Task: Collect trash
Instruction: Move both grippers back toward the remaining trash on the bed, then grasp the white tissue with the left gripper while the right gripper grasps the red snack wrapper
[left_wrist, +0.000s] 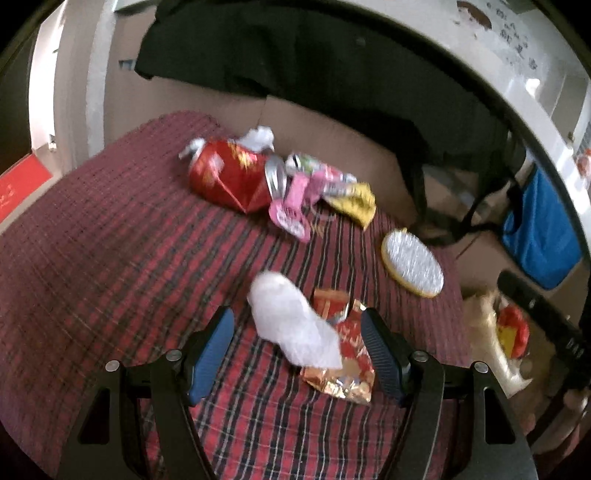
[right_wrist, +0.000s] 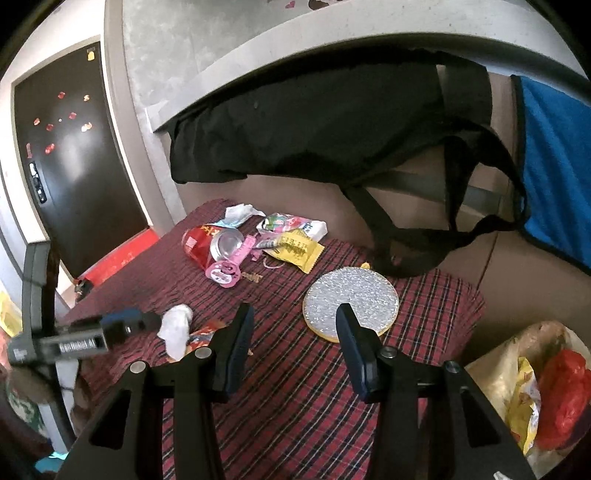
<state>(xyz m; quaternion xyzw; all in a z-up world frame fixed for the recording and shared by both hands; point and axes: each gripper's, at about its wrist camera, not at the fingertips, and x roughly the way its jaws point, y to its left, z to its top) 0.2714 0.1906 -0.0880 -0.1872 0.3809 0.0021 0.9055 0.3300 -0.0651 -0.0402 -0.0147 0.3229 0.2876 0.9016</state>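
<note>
My left gripper (left_wrist: 297, 321) is open, its blue-padded fingers either side of a crumpled white tissue (left_wrist: 291, 325) lying on a red-gold foil wrapper (left_wrist: 343, 362) on the plaid cloth. In the right wrist view the tissue (right_wrist: 175, 326) and the left gripper (right_wrist: 122, 325) show at the left. My right gripper (right_wrist: 295, 314) is open and empty above the cloth, near a round glittery coaster (right_wrist: 351, 299). Further back lies a pile: a red can (left_wrist: 225, 173), a pink wrapper (left_wrist: 291, 210), a yellow packet (left_wrist: 354, 203).
A trash bag (right_wrist: 532, 391) with red and yellow waste hangs open at the table's right edge; it also shows in the left wrist view (left_wrist: 498, 339). A black bag (right_wrist: 332, 129) and a blue cloth (right_wrist: 557, 166) hang behind. The plaid tablecloth (left_wrist: 92, 258) ends in cardboard walls.
</note>
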